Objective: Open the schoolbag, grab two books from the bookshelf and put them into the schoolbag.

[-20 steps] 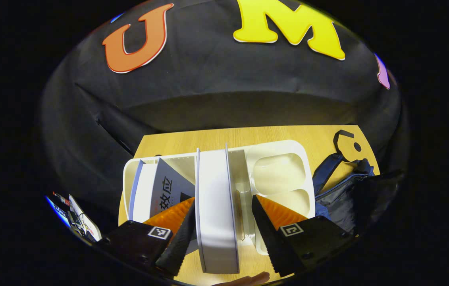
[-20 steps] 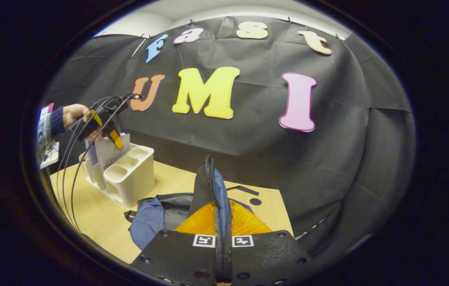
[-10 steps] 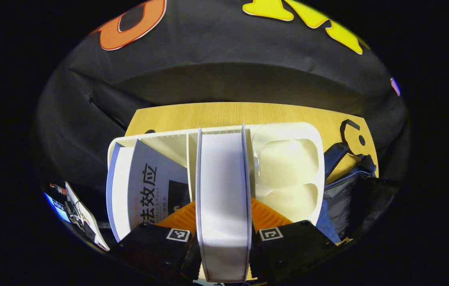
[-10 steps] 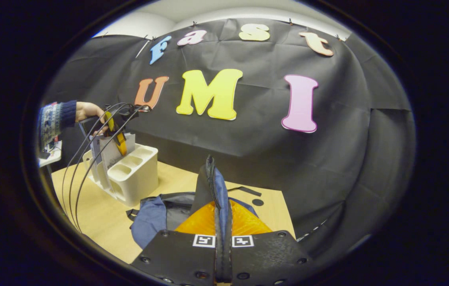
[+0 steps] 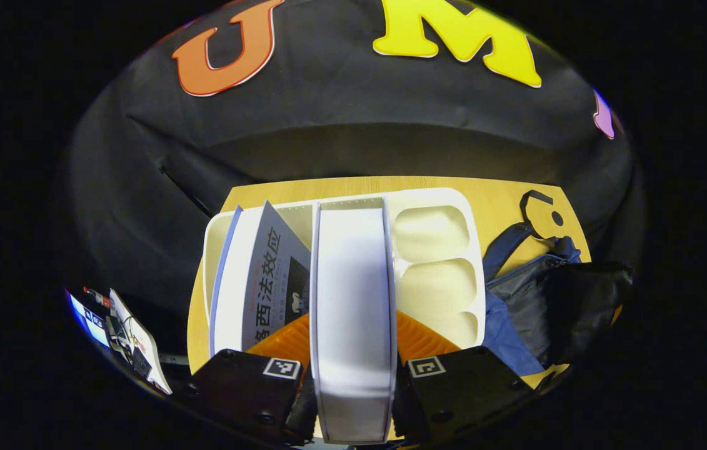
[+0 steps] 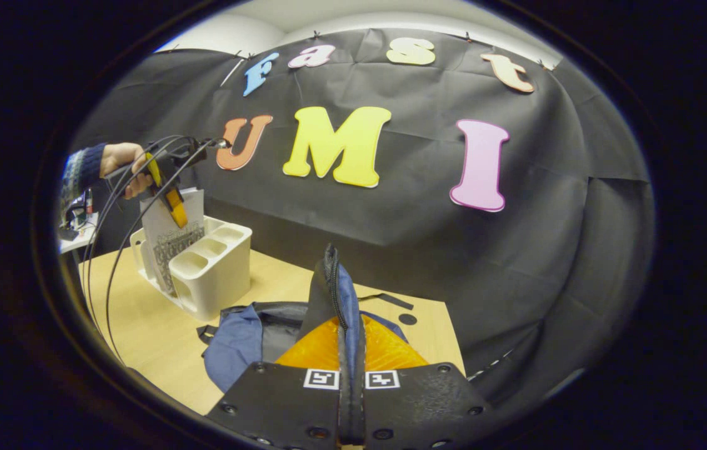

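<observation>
Left claw point(image 5: 352, 350) clamped on white book point(image 5: 352, 300) – right claw point(image 6: 351, 350) pinching schoolbag point(image 6: 247, 340) edge

right tongs point(image 6: 350, 350) pinch the schoolbag point(image 6: 328, 294) edge above the table point(image 6: 140, 325).

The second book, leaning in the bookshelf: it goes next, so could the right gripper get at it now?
Probably not: the right gripper is shut on the schoolbag edge, and the leaning book stands across the table.
</observation>
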Motion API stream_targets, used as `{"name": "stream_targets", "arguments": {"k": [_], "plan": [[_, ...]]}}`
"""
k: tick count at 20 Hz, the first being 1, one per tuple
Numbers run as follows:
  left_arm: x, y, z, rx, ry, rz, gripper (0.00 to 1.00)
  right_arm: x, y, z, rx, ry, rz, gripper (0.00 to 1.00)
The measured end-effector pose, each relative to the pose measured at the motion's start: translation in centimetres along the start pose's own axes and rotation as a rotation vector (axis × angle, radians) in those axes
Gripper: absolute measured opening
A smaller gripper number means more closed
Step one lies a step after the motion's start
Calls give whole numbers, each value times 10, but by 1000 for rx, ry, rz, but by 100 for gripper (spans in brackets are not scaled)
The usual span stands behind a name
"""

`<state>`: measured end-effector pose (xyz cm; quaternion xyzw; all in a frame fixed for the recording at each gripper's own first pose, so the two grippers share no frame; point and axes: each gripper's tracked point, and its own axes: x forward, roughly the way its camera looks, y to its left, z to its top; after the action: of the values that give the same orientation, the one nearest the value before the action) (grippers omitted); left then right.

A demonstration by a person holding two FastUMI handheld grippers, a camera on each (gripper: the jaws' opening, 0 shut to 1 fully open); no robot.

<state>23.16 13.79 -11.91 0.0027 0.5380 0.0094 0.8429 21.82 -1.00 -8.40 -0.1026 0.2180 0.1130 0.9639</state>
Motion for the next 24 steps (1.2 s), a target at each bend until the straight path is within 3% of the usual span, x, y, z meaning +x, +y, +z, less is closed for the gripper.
{"name": "stream_targets", "arguments": {"k": [3,10,12,17,24], "plan": [[-26,-4,-14,-41,-47,-71,47,2,7,2,4,0,16,0],[-69,11,-53,-156,-148,-135,48,7,17,1,11,8,26,0],[-68,15,-71,-215,-143,-147,48,8,20,-2,12,13,30,0],[-66,15,-110,-363,-128,-262,48,12,24,-2,10,28,27,0],[-67,9,-141,-494,-126,-390,48,22,30,-7,13,54,35,2]]}}
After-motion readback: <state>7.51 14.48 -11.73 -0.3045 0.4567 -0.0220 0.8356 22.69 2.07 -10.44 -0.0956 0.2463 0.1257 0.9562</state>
